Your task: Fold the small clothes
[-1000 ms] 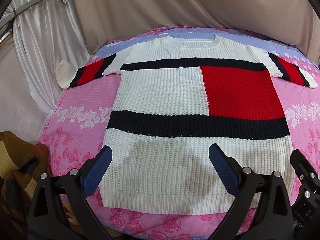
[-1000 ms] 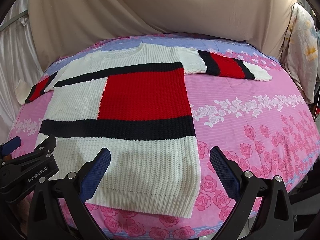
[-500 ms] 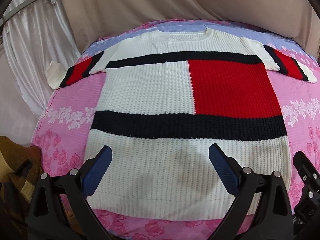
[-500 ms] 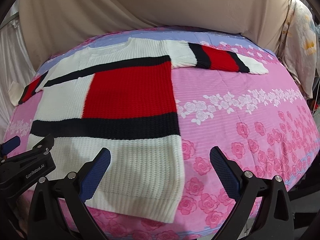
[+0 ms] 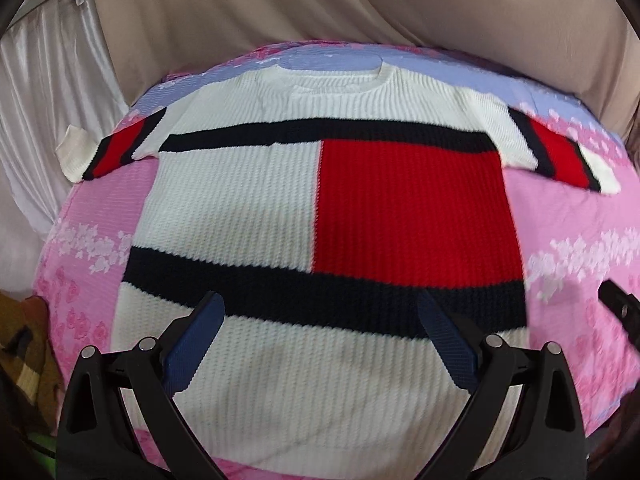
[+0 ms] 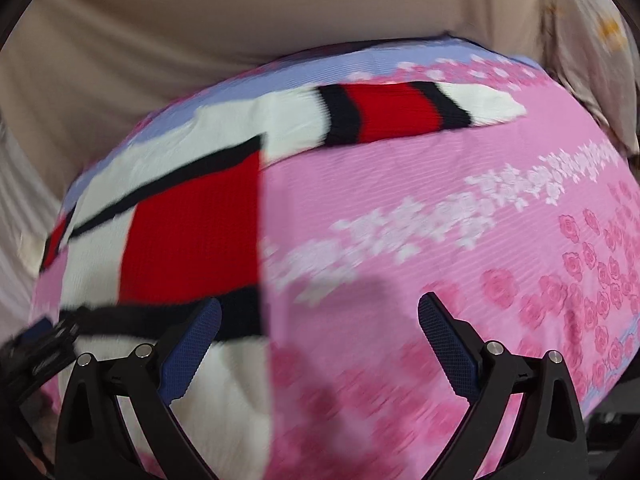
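Observation:
A white knit sweater (image 5: 240,216) with a red block and black bands lies flat and spread out on the pink floral bed sheet (image 5: 572,216). Both sleeves are stretched out to the sides. My left gripper (image 5: 320,340) is open and empty, above the sweater's lower white part. My right gripper (image 6: 320,340) is open and empty, above the sheet just right of the sweater's right edge (image 6: 256,240). The right sleeve (image 6: 392,108) lies far ahead in the right wrist view. The right wrist view is blurred.
Beige and white curtains (image 5: 280,8) hang behind the bed. A brown patterned cloth (image 5: 24,356) lies off the bed's left side. The left gripper's body (image 6: 36,352) shows at the left of the right wrist view; a black part of the right gripper (image 5: 620,308) shows at the right of the left wrist view.
Both grippers have moved forward over the bed. The right gripper has swung to the right, past the sweater's right edge. Both stay open.

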Action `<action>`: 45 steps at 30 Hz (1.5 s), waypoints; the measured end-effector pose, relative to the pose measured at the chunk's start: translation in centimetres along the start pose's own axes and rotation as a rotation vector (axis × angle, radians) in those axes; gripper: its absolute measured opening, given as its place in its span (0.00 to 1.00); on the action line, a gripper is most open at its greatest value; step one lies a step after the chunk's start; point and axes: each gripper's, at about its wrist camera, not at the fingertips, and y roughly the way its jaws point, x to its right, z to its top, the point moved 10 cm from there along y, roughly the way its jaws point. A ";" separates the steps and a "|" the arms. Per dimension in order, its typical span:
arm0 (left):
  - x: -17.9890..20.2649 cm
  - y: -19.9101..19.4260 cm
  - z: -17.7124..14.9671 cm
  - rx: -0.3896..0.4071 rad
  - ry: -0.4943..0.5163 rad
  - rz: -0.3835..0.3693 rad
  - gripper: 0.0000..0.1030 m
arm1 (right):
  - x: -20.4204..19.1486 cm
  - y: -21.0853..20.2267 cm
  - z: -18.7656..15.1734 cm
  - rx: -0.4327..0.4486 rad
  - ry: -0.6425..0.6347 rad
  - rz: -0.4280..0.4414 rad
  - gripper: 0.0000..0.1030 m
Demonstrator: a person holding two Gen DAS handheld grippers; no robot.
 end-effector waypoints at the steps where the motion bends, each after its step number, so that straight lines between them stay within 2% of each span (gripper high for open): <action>1: 0.2 0.1 0.4 0.006 -0.024 -0.010 0.92 | 2.3 0.8 1.8 0.016 0.050 0.012 0.93; 5: 0.4 0.3 1.7 0.011 -0.122 -0.014 0.92 | 10.7 4.9 8.9 0.062 0.244 0.071 0.87; 8: 0.3 0.4 2.2 0.012 -0.172 0.018 0.92 | 16.1 8.3 14.0 0.088 0.373 0.088 0.84; 13: 0.7 0.3 2.3 0.006 -0.183 0.078 0.92 | 20.4 12.6 18.1 0.088 0.450 0.073 0.83; 15: 0.9 0.1 2.2 0.003 -0.181 0.087 0.92 | 20.8 12.9 19.2 0.127 0.442 0.076 0.79; 16: 1.0 0.1 2.1 0.002 -0.179 0.096 0.92 | 21.0 13.2 19.6 0.130 0.442 0.084 0.74; 18: 0.9 0.1 1.9 -0.002 -0.181 0.108 0.92 | 20.9 13.7 20.4 0.139 0.446 0.120 0.52; 19: 0.9 0.2 1.8 -0.007 -0.185 0.111 0.92 | 20.6 14.3 20.6 0.119 0.447 0.158 0.23; 20: 0.7 0.2 1.7 -0.008 -0.189 0.114 0.92 | 20.4 14.6 20.9 0.105 0.447 0.174 0.07; 22: 0.5 0.2 1.5 -0.010 -0.195 0.119 0.92 | 19.2 13.7 22.1 0.133 0.422 0.199 0.07; 24: 0.2 0.1 1.5 -0.006 -0.197 0.120 0.92 | 16.7 11.6 23.8 0.180 0.367 0.234 0.07; 27: -0.8 0.0 1.4 -0.002 -0.212 0.118 0.92 | 9.0 7.6 26.3 0.231 0.250 0.356 0.07; 30: -2.8 -0.2 1.7 0.011 -0.250 0.117 0.92 | -1.4 4.3 27.3 0.241 0.104 0.490 0.07; 32: -4.5 -0.5 1.8 0.022 -0.279 0.116 0.92 | -9.4 2.8 26.8 0.227 0.001 0.574 0.07; 35: -7.6 -0.8 1.9 0.030 -0.328 0.116 0.93 | -21.8 2.6 23.7 0.174 -0.160 0.664 0.08; 37: -10.0 -0.8 1.8 0.030 -0.362 0.115 0.93 | -29.8 4.6 19.4 0.096 -0.274 0.704 0.14; 39: -12.3 -0.6 2.0 0.032 -0.394 0.110 0.93 | -35.1 7.3 14.2 -0.006 -0.354 0.712 0.26; 40: -13.7 -0.4 2.3 0.029 -0.408 0.110 0.93 | -36.7 8.9 11.4 -0.052 -0.395 0.680 0.29; 42: -15.6 0.3 3.0 0.028 -0.418 0.101 0.93 | -37.5 10.5 8.3 -0.092 -0.427 0.617 0.29; 44: -17.1 1.4 4.3 0.027 -0.428 0.071 0.93 | -35.5 9.6 7.1 -0.061 -0.398 0.592 0.31; 45: -17.4 2.2 5.1 0.023 -0.429 0.041 0.93 | -33.5 9.3 7.1 -0.029 -0.385 0.541 0.35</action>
